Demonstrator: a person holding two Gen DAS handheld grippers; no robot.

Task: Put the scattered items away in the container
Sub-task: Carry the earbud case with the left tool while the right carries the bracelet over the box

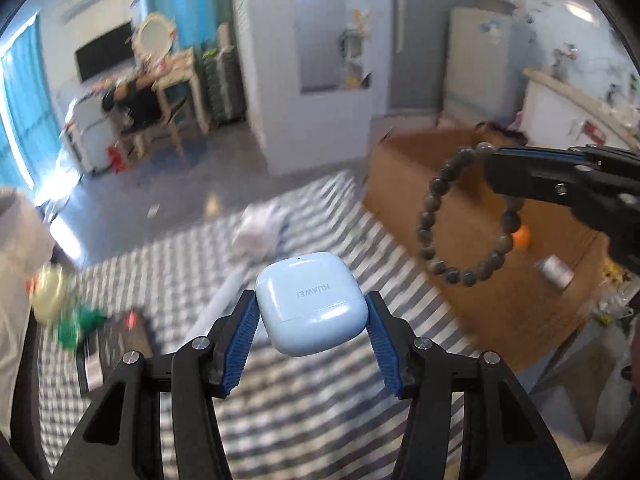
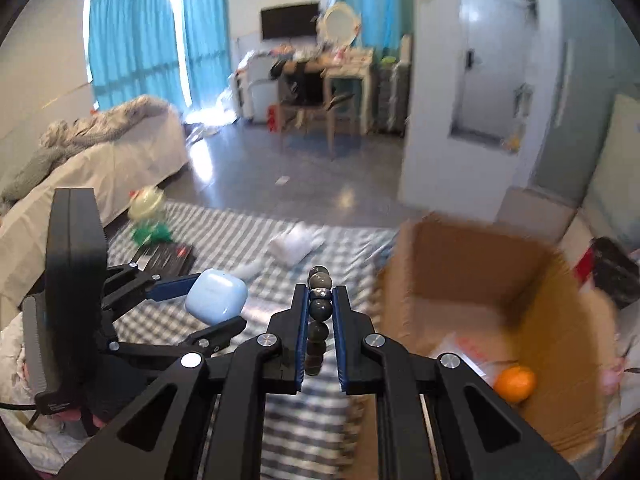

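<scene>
My left gripper (image 1: 312, 300) is shut on a light blue earbud case (image 1: 312, 304) and holds it above the striped cloth (image 1: 304, 400); the case also shows in the right wrist view (image 2: 216, 296). My right gripper (image 2: 321, 292) is shut on a dark bead bracelet (image 2: 320, 308), which hangs as a ring in the left wrist view (image 1: 468, 216). The open cardboard box (image 2: 480, 264) stands to the right, with an orange (image 2: 516, 384) inside; the box also shows in the left wrist view (image 1: 460, 184).
On the cloth lie a white folded packet (image 2: 292, 246), a dark flat box (image 2: 164, 260) and a green and cream toy (image 2: 148, 216). A bed (image 2: 92, 160) is at the left. A small white item (image 1: 556, 270) lies in the box.
</scene>
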